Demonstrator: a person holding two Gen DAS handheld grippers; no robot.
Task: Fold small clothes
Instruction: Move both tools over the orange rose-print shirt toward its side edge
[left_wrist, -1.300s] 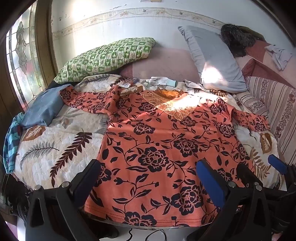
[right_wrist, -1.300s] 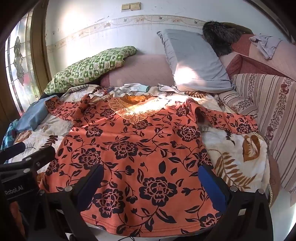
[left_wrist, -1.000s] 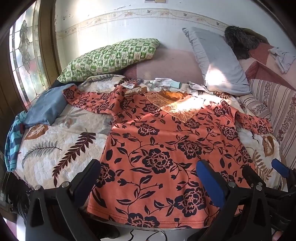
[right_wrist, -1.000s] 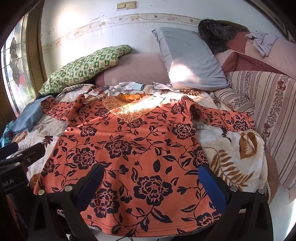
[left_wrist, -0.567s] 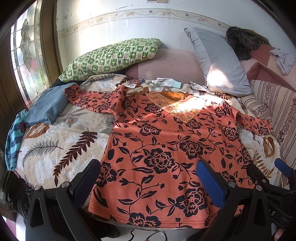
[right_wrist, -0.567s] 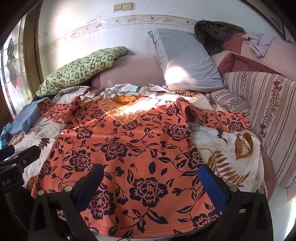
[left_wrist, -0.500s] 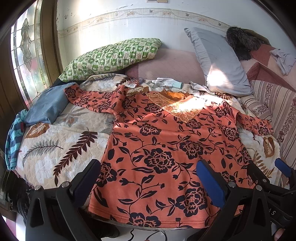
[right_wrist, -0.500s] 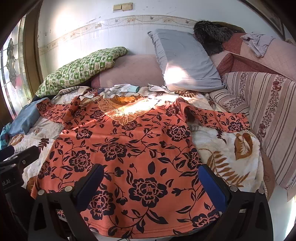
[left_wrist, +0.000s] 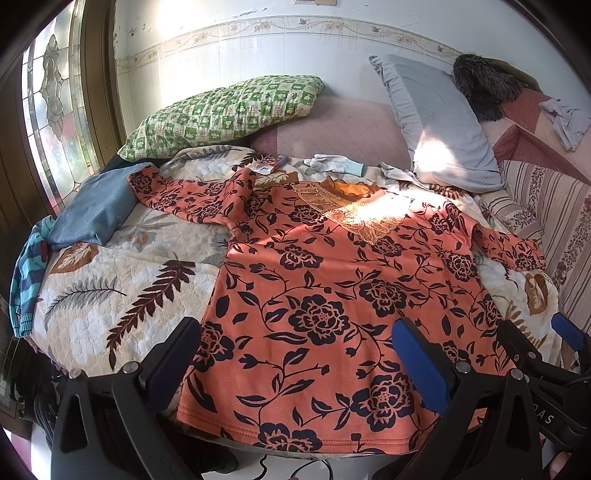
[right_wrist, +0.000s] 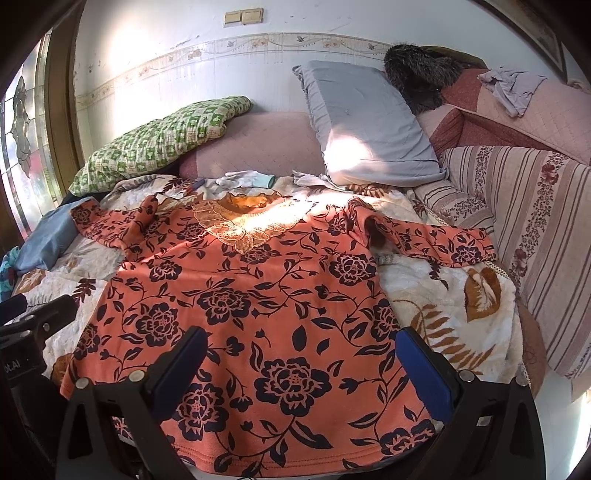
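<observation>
Lying flat, floral top (left_wrist: 332, 295); both grippers' fingers spread, empty; striped garment (left_wrist: 26, 280) clear only in left view

my left hand-held gripper (left_wrist: 295, 349) is matt black plastic with smooth blue pads and small metal screws. under it the orange floral top (left_wrist: 332, 295) is soft matt knit cloth with a lacy collar, on a quilted, stitched bedspread (left_wrist: 110, 295).

Both grippers, left (left_wrist: 295, 354) and right (right_wrist: 301, 356), had black frames, blue pads and silver screws.
</observation>
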